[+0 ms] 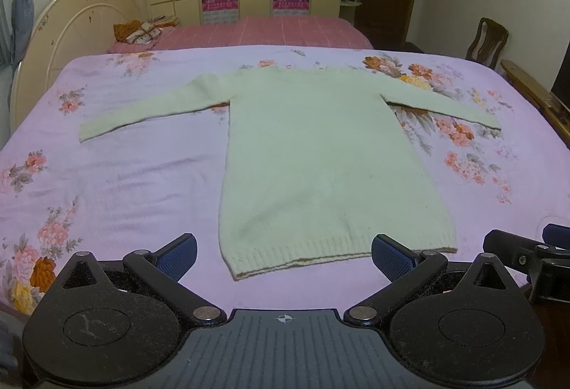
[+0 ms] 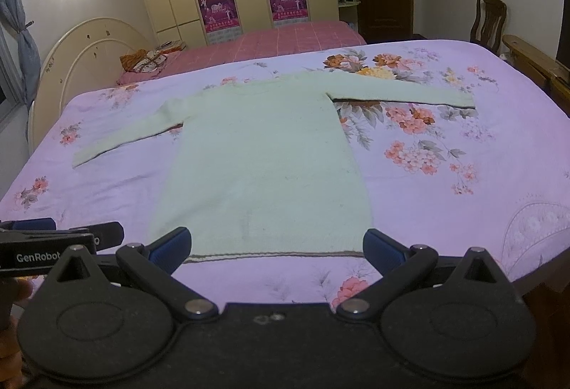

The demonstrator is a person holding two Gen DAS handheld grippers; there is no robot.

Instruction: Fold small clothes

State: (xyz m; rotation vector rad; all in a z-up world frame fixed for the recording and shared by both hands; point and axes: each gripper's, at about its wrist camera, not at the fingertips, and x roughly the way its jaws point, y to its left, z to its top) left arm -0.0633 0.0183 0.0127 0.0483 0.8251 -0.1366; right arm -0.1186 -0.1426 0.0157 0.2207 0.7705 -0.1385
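A pale green knitted sweater [image 1: 320, 153] lies flat on the bed, hem toward me, both sleeves spread out to the sides. It also shows in the right wrist view [image 2: 263, 160]. My left gripper [image 1: 284, 255] is open and empty, held just short of the ribbed hem. My right gripper [image 2: 276, 248] is open and empty, also just short of the hem. The right gripper shows at the right edge of the left wrist view [image 1: 534, 257]. The left gripper shows at the left edge of the right wrist view [image 2: 60, 239].
The bed has a pink floral sheet [image 1: 117, 182]. A second bed with a red checked cover [image 1: 270, 30] and a small pile of clothes [image 1: 142, 30] stands behind. A wooden chair [image 1: 486, 39] and wooden bed rail [image 1: 534, 93] are at the right. Wardrobes line the back wall.
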